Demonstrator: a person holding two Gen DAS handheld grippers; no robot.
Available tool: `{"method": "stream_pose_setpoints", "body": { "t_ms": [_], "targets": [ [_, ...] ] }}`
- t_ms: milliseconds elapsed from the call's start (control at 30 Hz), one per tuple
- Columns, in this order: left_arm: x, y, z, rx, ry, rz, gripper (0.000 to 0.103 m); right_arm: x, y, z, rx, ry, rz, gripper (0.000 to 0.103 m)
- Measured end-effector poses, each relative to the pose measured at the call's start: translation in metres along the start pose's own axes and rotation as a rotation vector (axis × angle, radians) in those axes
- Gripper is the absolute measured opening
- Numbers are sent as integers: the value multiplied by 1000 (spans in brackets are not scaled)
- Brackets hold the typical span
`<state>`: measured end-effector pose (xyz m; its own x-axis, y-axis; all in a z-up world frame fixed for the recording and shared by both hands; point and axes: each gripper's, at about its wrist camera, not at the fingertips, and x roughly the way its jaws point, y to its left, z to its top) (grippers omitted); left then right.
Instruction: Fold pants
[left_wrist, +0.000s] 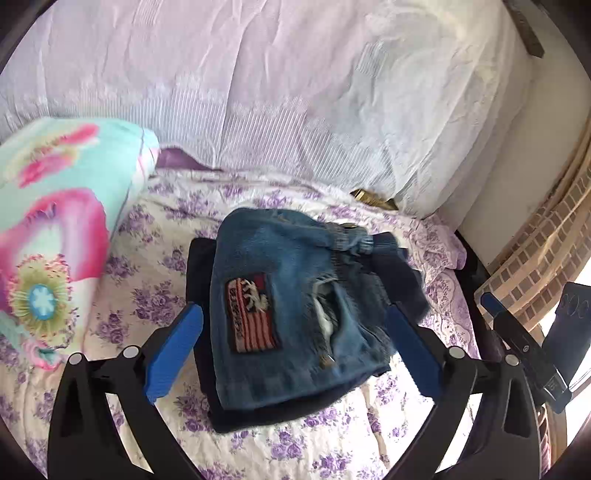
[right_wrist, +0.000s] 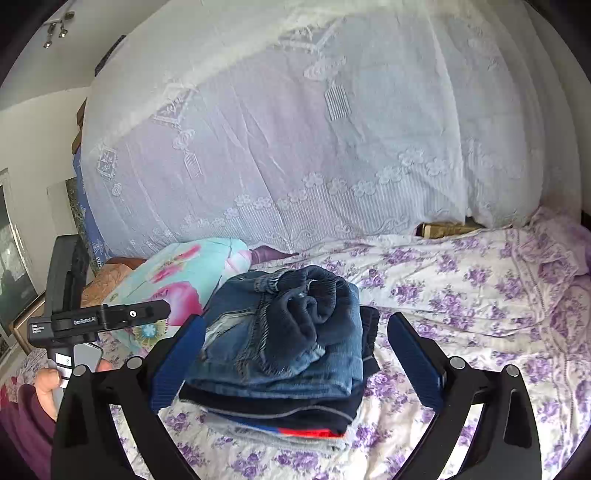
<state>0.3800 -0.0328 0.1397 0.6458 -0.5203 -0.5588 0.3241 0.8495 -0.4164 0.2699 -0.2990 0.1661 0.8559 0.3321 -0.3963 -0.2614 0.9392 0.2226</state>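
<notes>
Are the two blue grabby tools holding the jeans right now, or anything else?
Nothing is held. The left tool and the right tool both stand open, pads clear of the folded jeans, which rest on the clothes pile.

1. Folded blue jeans (left_wrist: 291, 306) with a striped flag patch (left_wrist: 252, 314) lie on top of a dark folded garment (left_wrist: 201, 280).
2. The pile rests on a bed (left_wrist: 155, 314) with a purple-flowered cover.
3. The left tool (left_wrist: 293, 325) hangs over the pile, its blue fingers (left_wrist: 173, 354) spread wide on either side, gripping nothing.
4. A bright flowered pillow (left_wrist: 55, 221) lies at the left; white lace curtain (left_wrist: 258, 92) hangs behind.
</notes>
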Motion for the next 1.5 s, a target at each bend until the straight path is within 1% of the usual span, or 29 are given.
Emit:
{"method": "stream_pose_setpoints", "body": {
  "t_ms": [67,100,167,233,267,333,367,400,433,467,500,533,567,600,633,667,700,800,867,933,1033,1133,1200,1267,1400,1500],
  "targets": [
    [-38,-25,-17,38,-48,-2,98,-36,15,-4,-38,2,-14,100],
    [-57,-40,-33,66,-65,13,98,-56,24,-12,-69,-5,-34,100],
    [-87,-61,-64,113,-88,81,98,-96,48,-36,-152,-25,-101,100],
    [-114,-86,-113,177,-96,153,98,-131,69,-71,-229,-42,-169,100],
    [-125,-96,-137,205,-108,189,98,-148,80,-89,-271,-51,-215,100],
    [-147,-113,-193,271,-120,266,98,-177,101,-138,-332,-67,-325,100],
    [-154,-119,-220,296,-124,304,98,-189,108,-163,-340,-65,-354,100],
    [-158,-123,-247,318,-119,337,98,-198,112,-187,-323,-52,-357,100],
    [-163,-126,-272,330,-121,361,98,-205,111,-209,-287,-40,-349,100],
    [-168,-128,-295,339,-120,372,98,-211,109,-229,-245,-26,-326,100],
    [-173,-129,-317,342,-127,399,98,-216,107,-247,-204,-17,-303,100],
    [-177,-129,-333,337,-138,415,98,-220,103,-262,-173,-15,-292,100],
    [-180,-127,-346,325,-146,407,98,-222,99,-274,-152,-26,-296,100],
    [-184,-123,-356,306,-159,386,98,-223,96,-284,-141,-47,-320,100],
    [-187,-118,-363,287,-173,378,98,-224,93,-292,-138,-63,-354,100],
    [-188,-112,-369,272,-178,396,98,-223,91,-296,-137,-72,-378,99],
    [-187,-106,-371,262,-174,422,98,-222,88,-300,-135,-73,-381,99],
    [-182,-91,-372,228,-169,450,98,-217,74,-305,-98,-70,-344,100],
    [-180,-79,-373,201,-199,478,98,-211,67,-310,-69,-75,-317,100],
    [-175,-66,-372,176,-227,496,98,-200,64,-314,-59,-64,-315,100],
    [-166,-49,-363,148,-222,493,98,-189,66,-314,-72,-48,-328,100],
    [-161,-38,-354,146,-246,505,98,-188,70,-314,-87,-74,-311,100],
    [-159,-31,-351,149,-269,514,98,-181,71,-315,-95,-45,-309,100],
    [-154,-26,-349,148,-275,521,98,-175,69,-315,-88,-13,-308,100],
    [-144,-19,-353,139,-253,532,98,-176,63,-315,-55,-13,-291,100],
    [-148,-21,-355,151,-280,523,98,-176,65,-316,-61,-18,-298,100]
  ]
}}
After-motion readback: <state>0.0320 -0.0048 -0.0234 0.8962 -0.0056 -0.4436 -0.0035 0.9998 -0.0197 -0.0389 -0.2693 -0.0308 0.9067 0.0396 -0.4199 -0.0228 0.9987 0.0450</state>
